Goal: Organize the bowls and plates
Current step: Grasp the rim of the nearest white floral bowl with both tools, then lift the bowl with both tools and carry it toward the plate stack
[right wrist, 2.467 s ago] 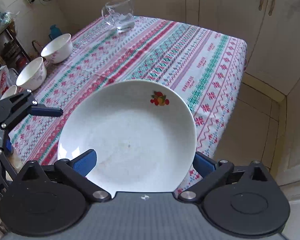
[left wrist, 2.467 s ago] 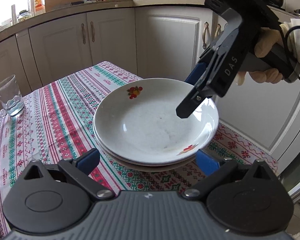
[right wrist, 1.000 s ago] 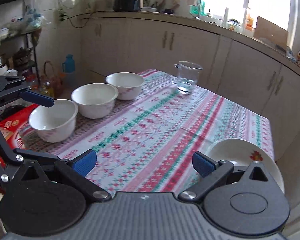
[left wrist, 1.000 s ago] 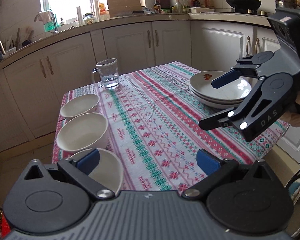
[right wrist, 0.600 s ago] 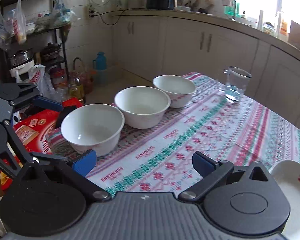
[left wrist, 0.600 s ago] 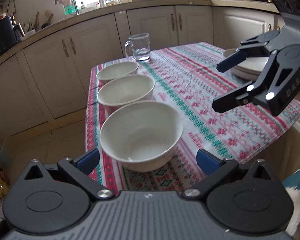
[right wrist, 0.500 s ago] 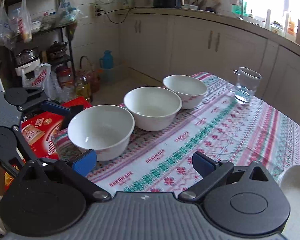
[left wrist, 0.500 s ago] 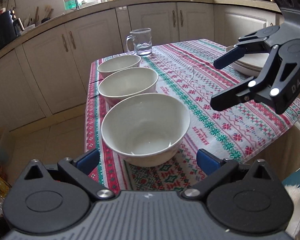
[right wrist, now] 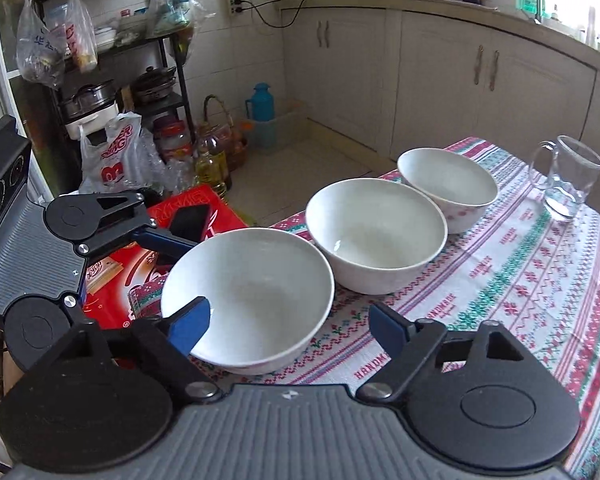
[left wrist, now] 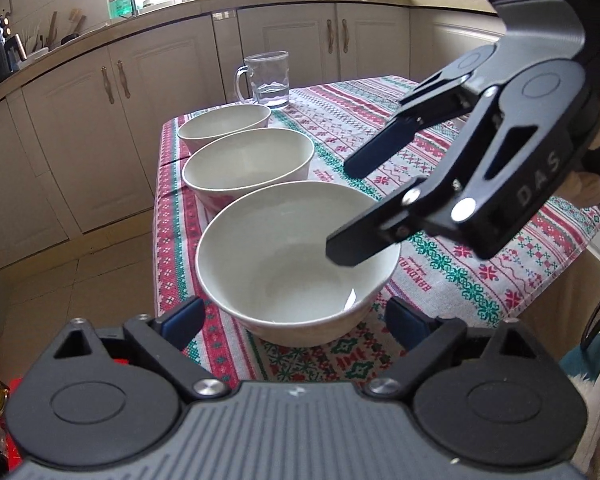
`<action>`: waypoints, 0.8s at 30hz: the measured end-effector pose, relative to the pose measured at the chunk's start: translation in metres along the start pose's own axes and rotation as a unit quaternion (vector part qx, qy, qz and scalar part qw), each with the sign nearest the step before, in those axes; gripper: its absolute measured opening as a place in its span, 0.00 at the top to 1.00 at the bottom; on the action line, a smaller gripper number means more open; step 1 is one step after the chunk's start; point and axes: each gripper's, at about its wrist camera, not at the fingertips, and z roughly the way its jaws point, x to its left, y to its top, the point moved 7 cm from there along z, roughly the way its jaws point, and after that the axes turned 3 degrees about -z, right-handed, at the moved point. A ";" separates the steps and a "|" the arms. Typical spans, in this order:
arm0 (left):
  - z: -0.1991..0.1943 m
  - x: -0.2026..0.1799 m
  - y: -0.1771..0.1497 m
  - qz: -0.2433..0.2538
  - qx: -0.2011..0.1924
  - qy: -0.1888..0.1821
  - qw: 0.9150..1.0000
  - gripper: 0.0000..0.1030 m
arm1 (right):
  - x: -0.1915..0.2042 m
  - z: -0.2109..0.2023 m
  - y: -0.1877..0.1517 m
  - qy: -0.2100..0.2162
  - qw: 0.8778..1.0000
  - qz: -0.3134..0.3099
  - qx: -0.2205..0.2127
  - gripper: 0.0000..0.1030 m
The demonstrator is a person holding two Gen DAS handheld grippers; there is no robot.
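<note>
Three white bowls stand in a row on the patterned tablecloth. The nearest bowl (left wrist: 296,264) (right wrist: 248,296) sits at the table's corner, the middle bowl (left wrist: 248,164) (right wrist: 376,236) behind it, the far bowl (left wrist: 224,126) (right wrist: 448,188) beyond. My left gripper (left wrist: 296,320) is open, its fingers either side of the nearest bowl's near wall. My right gripper (right wrist: 288,328) is open, one finger inside that bowl's rim and one outside; it also shows in the left wrist view (left wrist: 340,208). The plates are out of view.
A glass mug (left wrist: 268,80) (right wrist: 564,178) with some water stands past the bowls. Cabinets (left wrist: 300,48) line the walls. Beside the table's corner are a red box (right wrist: 148,264), bags and bottles on the floor and a shelf rack (right wrist: 112,80).
Both grippers have left the stacked plates and swung to the row of bowls. They have closed in on the nearest bowl, the right gripper now straddling its rim.
</note>
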 end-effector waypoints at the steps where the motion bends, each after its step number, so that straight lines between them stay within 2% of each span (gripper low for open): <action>1: 0.000 0.001 0.000 -0.001 0.001 -0.004 1.000 0.11 | 0.000 0.002 0.000 0.004 1.000 0.001 0.004 0.19; 4: 0.000 0.002 0.001 -0.005 -0.001 -0.008 1.000 0.14 | 0.001 0.008 0.001 0.015 1.000 0.006 0.010 0.27; 10: 0.001 0.003 0.002 -0.008 -0.003 -0.016 1.000 0.18 | 0.000 0.012 0.001 0.030 0.999 0.011 0.014 0.31; 24: 0.000 -0.008 0.013 0.010 0.001 -0.020 1.000 0.18 | -0.001 0.000 0.000 0.023 1.000 0.017 0.005 0.31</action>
